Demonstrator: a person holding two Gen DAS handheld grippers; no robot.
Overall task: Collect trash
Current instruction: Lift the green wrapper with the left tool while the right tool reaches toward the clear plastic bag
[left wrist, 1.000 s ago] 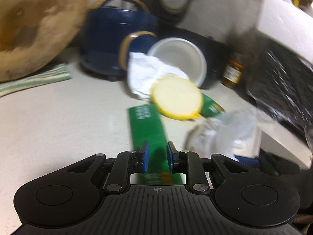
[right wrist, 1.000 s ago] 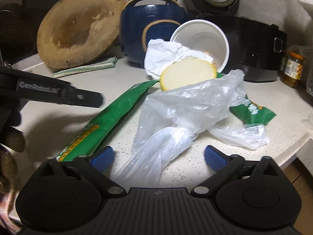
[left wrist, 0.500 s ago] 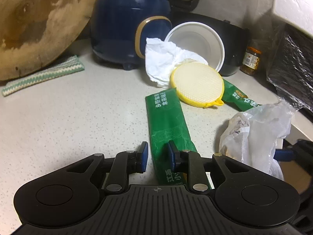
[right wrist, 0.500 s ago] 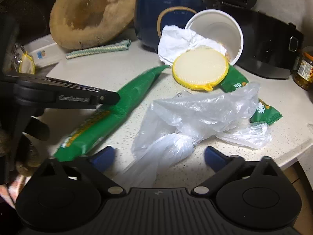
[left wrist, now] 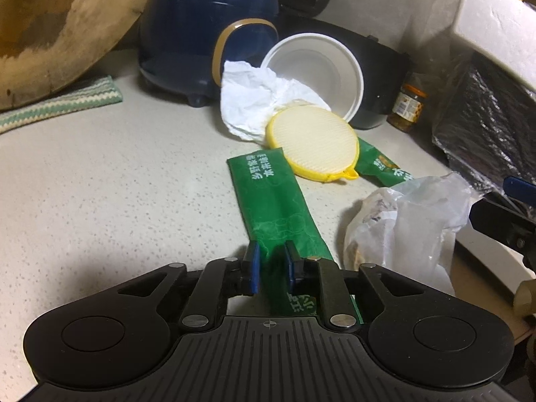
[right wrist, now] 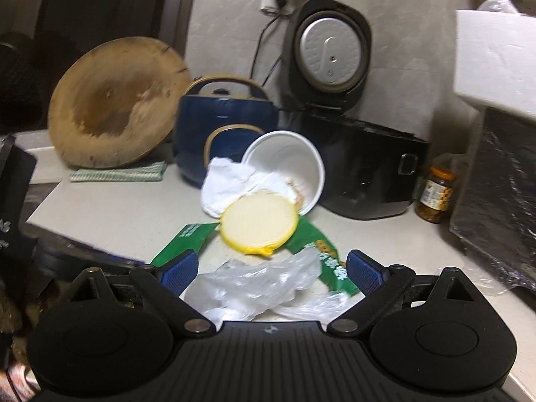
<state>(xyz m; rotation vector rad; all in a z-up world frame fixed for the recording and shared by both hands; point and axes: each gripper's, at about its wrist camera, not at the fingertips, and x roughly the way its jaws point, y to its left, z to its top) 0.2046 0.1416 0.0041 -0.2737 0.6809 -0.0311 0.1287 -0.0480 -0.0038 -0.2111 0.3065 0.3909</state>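
Observation:
My left gripper (left wrist: 272, 261) is shut on the near end of a long green wrapper (left wrist: 274, 197) that lies on the counter; the wrapper also shows in the right wrist view (right wrist: 182, 239). A clear plastic bag (left wrist: 405, 221) lies to its right. My right gripper (right wrist: 271, 268) is open, its blue pads either side of the bag (right wrist: 261, 284) without closing on it. Behind lie a yellow round lid (right wrist: 259, 226), a second green wrapper (right wrist: 326, 258), crumpled white paper (right wrist: 234, 184) and a tipped white bowl (right wrist: 291, 164).
A blue pot (right wrist: 221, 134), a black rice cooker (right wrist: 361, 174) with its lid up, a round wooden board (right wrist: 114, 107) and a striped cloth (right wrist: 117, 174) stand at the back. A jar (right wrist: 435, 194) and a foil-wrapped block (right wrist: 495, 174) are on the right. The counter edge is close on the right.
My left gripper has closed on the green wrapper. My right gripper has pulled back and tilted up, so the bag sits lower between its pads and the wall shows.

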